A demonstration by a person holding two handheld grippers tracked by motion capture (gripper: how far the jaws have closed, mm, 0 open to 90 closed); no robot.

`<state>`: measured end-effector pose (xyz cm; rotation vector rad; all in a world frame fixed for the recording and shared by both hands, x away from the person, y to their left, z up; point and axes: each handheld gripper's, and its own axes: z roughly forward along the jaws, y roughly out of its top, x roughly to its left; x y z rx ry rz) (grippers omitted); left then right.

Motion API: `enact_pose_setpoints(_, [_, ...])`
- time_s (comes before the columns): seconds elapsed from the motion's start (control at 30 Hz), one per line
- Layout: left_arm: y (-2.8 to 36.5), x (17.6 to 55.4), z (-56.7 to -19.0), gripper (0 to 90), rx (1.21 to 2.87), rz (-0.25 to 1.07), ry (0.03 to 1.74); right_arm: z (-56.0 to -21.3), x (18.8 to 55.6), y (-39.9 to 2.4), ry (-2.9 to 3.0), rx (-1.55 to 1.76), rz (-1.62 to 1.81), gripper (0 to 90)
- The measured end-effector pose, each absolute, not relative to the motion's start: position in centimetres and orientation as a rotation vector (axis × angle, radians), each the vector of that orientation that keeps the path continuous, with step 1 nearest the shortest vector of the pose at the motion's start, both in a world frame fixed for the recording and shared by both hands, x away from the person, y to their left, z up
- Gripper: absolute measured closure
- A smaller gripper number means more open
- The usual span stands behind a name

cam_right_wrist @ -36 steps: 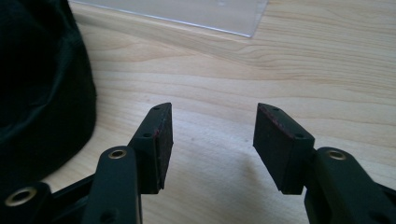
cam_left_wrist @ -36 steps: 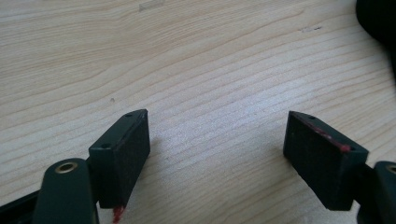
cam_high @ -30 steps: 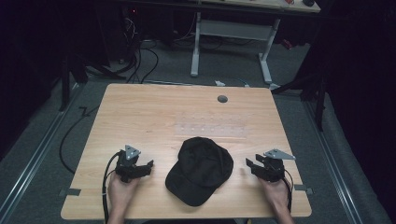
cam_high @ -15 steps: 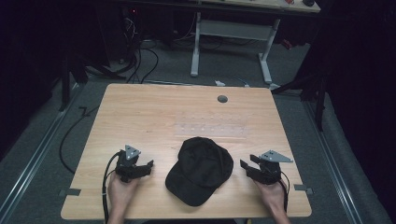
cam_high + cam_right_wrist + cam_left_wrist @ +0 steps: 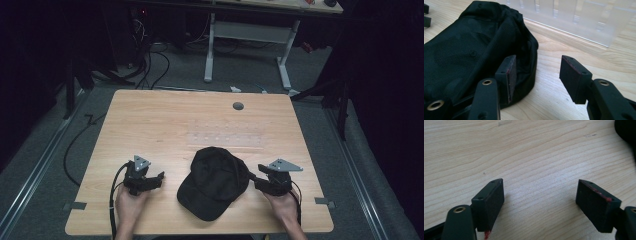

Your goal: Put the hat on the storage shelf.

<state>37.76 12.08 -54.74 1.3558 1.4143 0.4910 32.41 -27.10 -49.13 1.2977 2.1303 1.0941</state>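
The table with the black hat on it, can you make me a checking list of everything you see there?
Surface: wooden table, light wood with a round grey cap near its far edge.
Job's things: black cap, lying near the front edge, between the grippers.
Clutter: clear plastic tray, lying flat behind the cap.
Grippers: left gripper open over bare wood; right gripper open, right at the cap's edge, nothing clamped.
Cables: a black cable loops from the left gripper; more lie on the floor.
Surroundings: dark room, grey floor, a white-legged desk beyond.
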Motion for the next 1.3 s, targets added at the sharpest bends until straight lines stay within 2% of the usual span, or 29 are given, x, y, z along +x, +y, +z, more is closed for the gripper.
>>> enact_pose_setpoints(0.4, [12.1,37.8,-54.7,22.4,1.359,0.489,1.413,-50.2,34.3,-25.3,2.177,1.342,1.057,46.5])
enact_pose_setpoints(0.77, [12.0,37.9,-54.7,22.6,1.353,0.488,1.416,-51.9,35.9,-25.2,2.235,1.389,1.009,44.5])
enact_pose_setpoints(1.1, [11.9,38.0,-54.7,22.7,1.351,0.497,1.420,-52.9,35.9,-25.0,2.208,1.325,0.938,43.5])
enact_pose_setpoints(1.13, [11.9,38.0,-54.7,22.7,1.351,0.496,1.420,-52.8,36.0,-24.7,2.214,1.315,0.919,47.6])
enact_pose_setpoints(1.17, [11.9,38.0,-54.7,22.7,1.351,0.496,1.420,-52.8,36.0,-24.7,2.214,1.315,0.919,47.6])
enact_pose_setpoints(1.2, [11.8,38.0,-54.7,22.7,1.347,0.495,1.421,-52.9,35.7,-24.6,2.212,1.308,0.929,54.3])
enact_pose_setpoints(1.23, [11.9,38.0,-54.7,22.7,1.350,0.496,1.420,-52.9,35.7,-24.6,2.212,1.308,0.929,54.3])
enact_pose_setpoints(1.27, [11.9,38.0,-54.7,22.8,1.350,0.497,1.421,-52.9,35.6,-24.5,2.219,1.283,0.941,60.4])
enact_pose_setpoints(1.3, [11.9,38.0,-54.7,22.8,1.350,0.497,1.421,-52.9,35.7,-24.4,2.227,1.273,0.943,62.5])
